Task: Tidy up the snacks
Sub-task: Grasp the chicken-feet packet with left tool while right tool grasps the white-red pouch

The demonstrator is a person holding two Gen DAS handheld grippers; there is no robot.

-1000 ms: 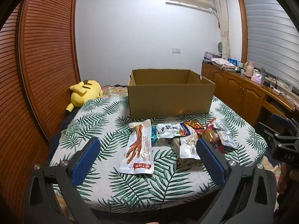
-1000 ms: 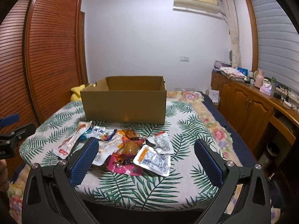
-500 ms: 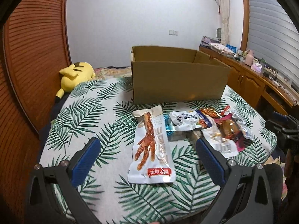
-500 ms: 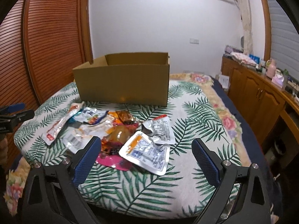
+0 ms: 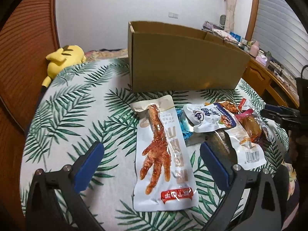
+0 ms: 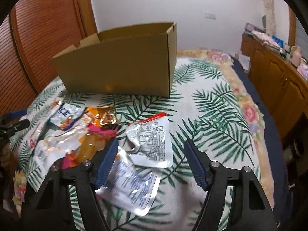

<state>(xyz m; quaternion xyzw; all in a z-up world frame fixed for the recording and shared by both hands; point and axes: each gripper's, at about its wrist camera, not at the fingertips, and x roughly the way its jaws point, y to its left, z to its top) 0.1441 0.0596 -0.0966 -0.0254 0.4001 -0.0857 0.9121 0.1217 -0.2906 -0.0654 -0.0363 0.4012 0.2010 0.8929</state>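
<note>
A palm-leaf patterned cloth (image 5: 77,119) covered the surface, with a white wall and slatted wooden doors behind it and a yellow plush toy (image 5: 63,57) lying at the cloth's far left edge. An open cardboard box (image 5: 182,61) stood well beyond both claws, past the snacks. The left claw (image 5: 152,165) hung above the cloth with its blue pads spread wide and nothing pinched; a long white chicken-foot packet (image 5: 163,150) lay flat between its pads, running away from the claw toward the box. Just to the right of that claw sat the heap of snack packets (image 5: 227,123), with a white-and-blue pouch (image 5: 207,119) on top. The right claw (image 6: 151,161) had just been narrowing its jaws, yet they stood apart and gripped nothing. A silver packet with a red top edge (image 6: 154,140) lay on the cloth between and just ahead of its pads, and a second silver packet (image 6: 130,188) lay below its left pad, nearer the camera. The orange and pink wrappers (image 6: 98,127) sat to the left of that claw, with the box beyond them.
</note>
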